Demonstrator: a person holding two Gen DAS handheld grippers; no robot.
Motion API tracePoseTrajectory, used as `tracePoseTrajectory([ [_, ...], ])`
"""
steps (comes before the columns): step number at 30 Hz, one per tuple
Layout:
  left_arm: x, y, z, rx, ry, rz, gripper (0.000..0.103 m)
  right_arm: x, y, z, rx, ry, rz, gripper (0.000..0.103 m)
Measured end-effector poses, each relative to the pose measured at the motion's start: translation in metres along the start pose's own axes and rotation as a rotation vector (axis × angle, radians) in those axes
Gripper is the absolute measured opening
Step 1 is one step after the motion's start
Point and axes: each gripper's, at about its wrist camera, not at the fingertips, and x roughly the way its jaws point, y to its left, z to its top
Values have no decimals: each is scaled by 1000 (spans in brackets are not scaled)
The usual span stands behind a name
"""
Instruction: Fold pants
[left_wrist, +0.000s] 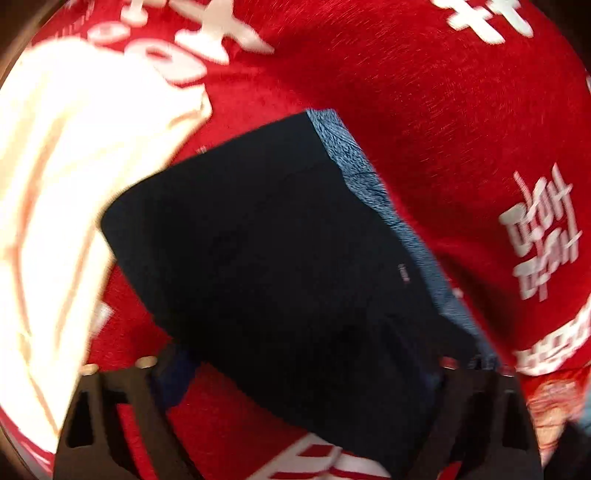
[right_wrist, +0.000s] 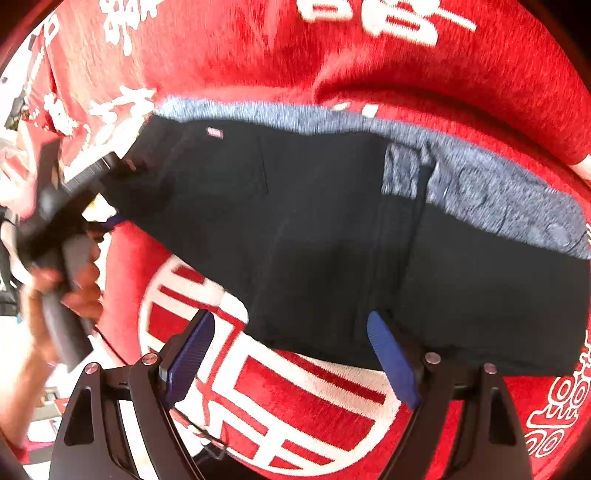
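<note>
Red cloth (left_wrist: 443, 122) printed with large white characters covers the whole surface under the work, and no container shows in either view. On it lie the pants (left_wrist: 280, 266), folded into a compact dark navy block with a mottled blue-grey waistband (left_wrist: 354, 162) along one edge. From the left wrist view the block sits tilted, its near edge reaching down between the two black fingers of the left gripper (left_wrist: 306, 373); the picture is blurred and the pads are mostly hidden by the fabric, so I cannot tell whether its jaws press on the pants or only stand around them. That same view alone shows a pale cream cloth (left_wrist: 62, 192) bunched at the left edge, just beside the pants. The right wrist view shows the pants stretched across the frame, the waistband along the far side, a small pink label (right_wrist: 215, 132) near one corner and a vertical seam down the middle. The right gripper (right_wrist: 291, 354) hangs above the near edge with its jaws wide, blue pads (right_wrist: 391, 358) clear of the fabric. Only this view shows the person's hand (right_wrist: 70, 284) on the handle of the left gripper (right_wrist: 110, 177), whose tip meets the far left corner of the pants.
</note>
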Motion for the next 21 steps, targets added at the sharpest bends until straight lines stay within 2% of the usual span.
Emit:
tracePoseTrajectory([
  [2, 1, -10, -2, 78, -6, 120, 48, -10, 0, 14, 11, -5, -6, 88],
  [4, -4, -14, -6, 128, -26, 153, 43, -14, 3, 34, 18, 13, -8, 88],
  [6, -8, -27, -11, 203, -54, 207, 41, -15, 10, 57, 9, 35, -8, 88],
  [9, -8, -52, -24, 332, -114, 304, 41, -12, 38, 101, -37, 58, 45, 88],
  [13, -2, -71, -41, 468, -174, 396, 41, 16, 92, 150, -112, 180, 87, 88],
  [18, -3, -85, -49, 571, -207, 446, 41, 51, 169, 195, -255, 295, 106, 92],
  [21, -9, -85, -51, 607, -218, 470, 41, 74, 204, 203, -305, 376, 103, 95],
])
